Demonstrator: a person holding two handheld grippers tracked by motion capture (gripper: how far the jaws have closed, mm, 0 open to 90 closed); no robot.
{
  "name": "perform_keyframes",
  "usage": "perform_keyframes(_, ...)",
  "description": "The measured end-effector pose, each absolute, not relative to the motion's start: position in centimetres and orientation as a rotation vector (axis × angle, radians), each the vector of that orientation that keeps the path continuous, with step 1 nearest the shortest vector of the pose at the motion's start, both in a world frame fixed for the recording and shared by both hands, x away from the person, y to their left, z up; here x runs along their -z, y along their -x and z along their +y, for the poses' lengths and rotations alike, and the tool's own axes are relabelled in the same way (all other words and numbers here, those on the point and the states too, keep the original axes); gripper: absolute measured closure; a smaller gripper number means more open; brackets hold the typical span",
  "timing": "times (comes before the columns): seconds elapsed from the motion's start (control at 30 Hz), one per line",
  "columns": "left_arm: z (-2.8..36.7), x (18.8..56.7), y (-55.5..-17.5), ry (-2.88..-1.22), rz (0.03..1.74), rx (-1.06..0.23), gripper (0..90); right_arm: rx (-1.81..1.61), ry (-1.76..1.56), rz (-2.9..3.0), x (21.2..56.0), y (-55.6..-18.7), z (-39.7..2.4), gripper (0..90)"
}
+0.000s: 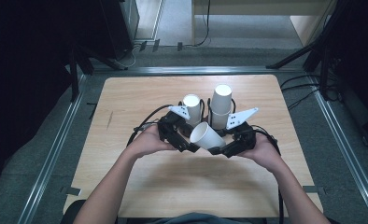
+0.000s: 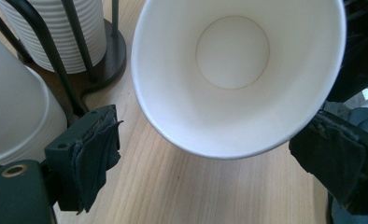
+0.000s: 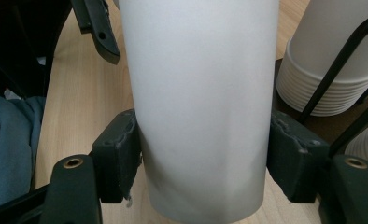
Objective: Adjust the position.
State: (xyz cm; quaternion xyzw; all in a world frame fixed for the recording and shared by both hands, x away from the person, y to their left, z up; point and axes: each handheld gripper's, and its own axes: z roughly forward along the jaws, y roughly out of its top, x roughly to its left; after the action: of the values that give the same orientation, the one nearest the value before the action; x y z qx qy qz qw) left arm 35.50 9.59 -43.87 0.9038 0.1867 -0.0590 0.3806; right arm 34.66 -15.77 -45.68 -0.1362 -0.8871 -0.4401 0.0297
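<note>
A white paper cup [image 1: 206, 136] hangs tilted above the table's middle, between my two grippers. My right gripper [image 3: 203, 140] is shut on the cup [image 3: 201, 107], one black pad pressed on each side of its wall. In the high view the right gripper [image 1: 218, 149] comes in from the right. My left gripper [image 2: 215, 140] stands open, its jaws wide on either side of the cup's mouth. The cup [image 2: 233, 70] faces this camera with its empty inside showing. The left pad [image 2: 95, 154] is clear of the rim. In the high view the left gripper [image 1: 184, 144] sits just left of the cup.
Behind the grippers, a black wire holder [image 1: 208, 112] carries two upside-down stacks of white cups, the left stack [image 1: 191, 106] and the taller right stack [image 1: 221, 105]. The wooden table [image 1: 140, 177] ends at metal floor rails on both sides. Both cables trail toward the person.
</note>
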Motion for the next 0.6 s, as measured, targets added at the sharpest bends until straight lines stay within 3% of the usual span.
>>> perform_keyframes(0.6,9.15,44.34,-34.84,-2.187,0.542,0.145,9.6,1.392,0.427,-2.718,45.63,-34.62,-15.97,32.4)
